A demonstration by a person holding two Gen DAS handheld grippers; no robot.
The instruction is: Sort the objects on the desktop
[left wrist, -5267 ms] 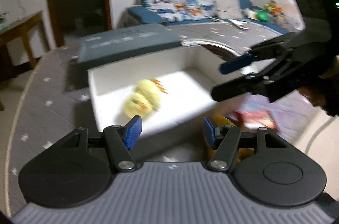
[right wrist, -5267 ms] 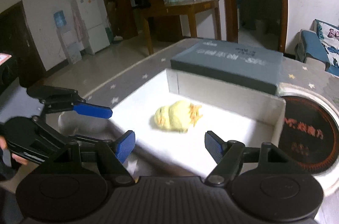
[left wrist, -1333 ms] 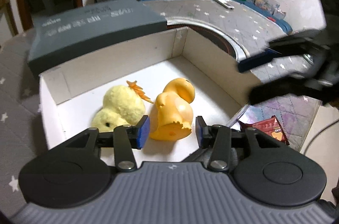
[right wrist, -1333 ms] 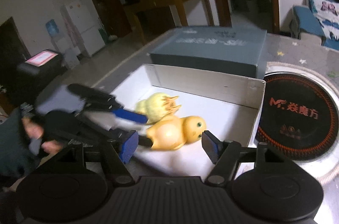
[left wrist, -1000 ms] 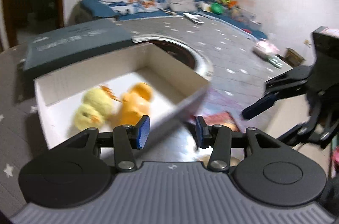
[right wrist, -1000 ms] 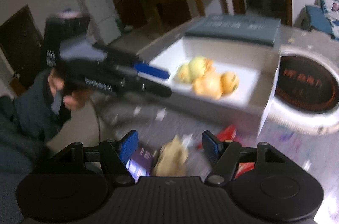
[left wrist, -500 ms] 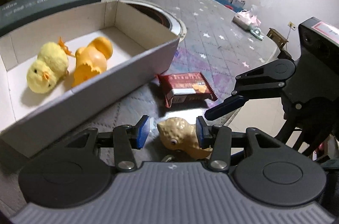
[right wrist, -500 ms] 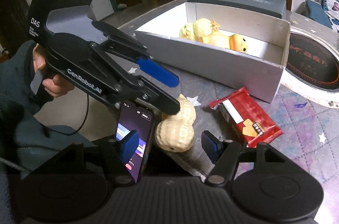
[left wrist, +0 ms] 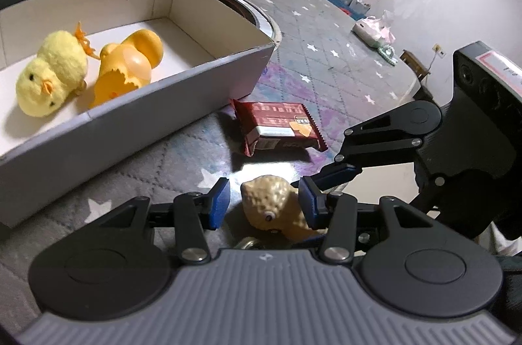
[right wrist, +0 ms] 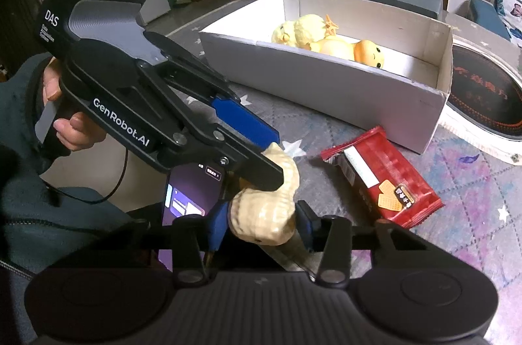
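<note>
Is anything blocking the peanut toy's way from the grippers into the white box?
Only the box's near wall stands between the peanut toy and the inside; it must be lifted over. The red snack packet lies off to the side.

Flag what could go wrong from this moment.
Both hand-held grippers, left and right, straddle the same peanut toy, so their fingers could collide. The phone lies right beside it at the table edge and might get knocked off.
</note>
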